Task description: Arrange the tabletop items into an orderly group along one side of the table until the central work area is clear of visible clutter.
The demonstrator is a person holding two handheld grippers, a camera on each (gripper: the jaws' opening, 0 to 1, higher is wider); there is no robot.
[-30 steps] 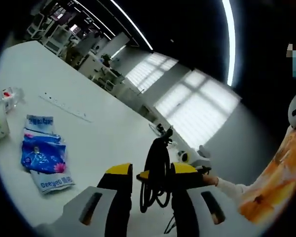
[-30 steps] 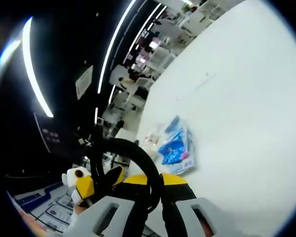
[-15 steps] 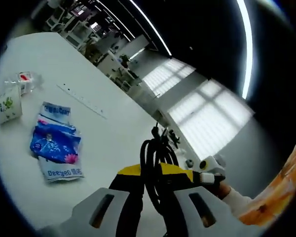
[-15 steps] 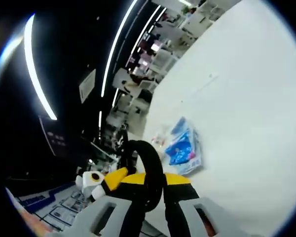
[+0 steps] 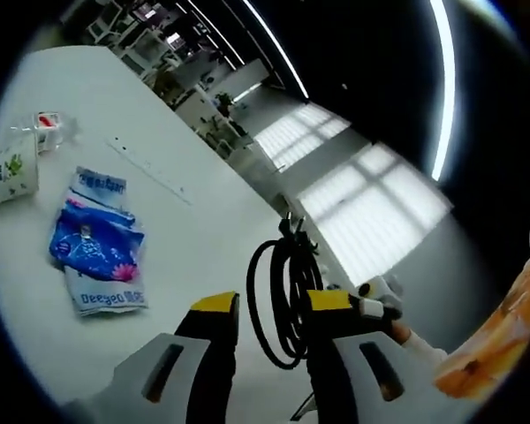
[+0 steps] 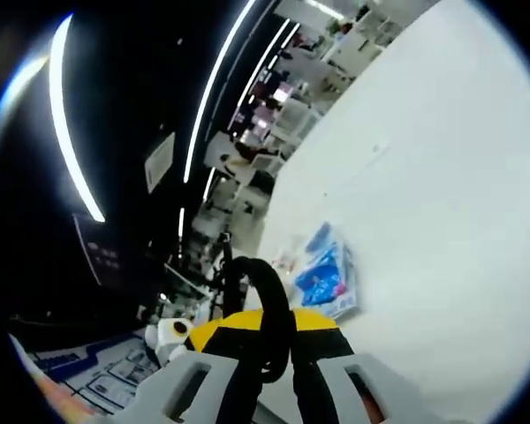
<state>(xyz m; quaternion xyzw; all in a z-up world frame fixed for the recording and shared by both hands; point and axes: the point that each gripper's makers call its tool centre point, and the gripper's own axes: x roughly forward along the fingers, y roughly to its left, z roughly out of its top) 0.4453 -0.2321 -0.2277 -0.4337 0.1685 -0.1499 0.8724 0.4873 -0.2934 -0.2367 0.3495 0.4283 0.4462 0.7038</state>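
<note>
Since half a second ago the left gripper [image 5: 263,309] has let its jaws part: they were pinched on the black cable coil [image 5: 285,300] and now stand apart, with the coil hanging in the gap between the yellow tips, and whether it touches either tip I cannot tell. In the right gripper view the right gripper [image 6: 267,322] has its jaws closed on the same cable coil [image 6: 263,300], whose loop arches up over the yellow tips (much as it did before). Just beyond the left jaws, the other gripper's white end and a hand in a pale sleeve [image 5: 405,336] come in from the right, with an orange patterned garment [image 5: 499,340] behind. Farther out on the white table [image 5: 203,221] lie blue tissue packs [image 5: 95,252] in a loose heap, and past them a small white carton [image 5: 13,172] beside a clear wrapper with a red spot [image 5: 49,126]. A long thin strip [image 5: 150,168] lies flat farther on. In the right gripper view the tissue packs [image 6: 327,276] sit on the table [image 6: 442,194] beyond the jaws. Desks, bright windows and ceiling light strips fill the distance.
</note>
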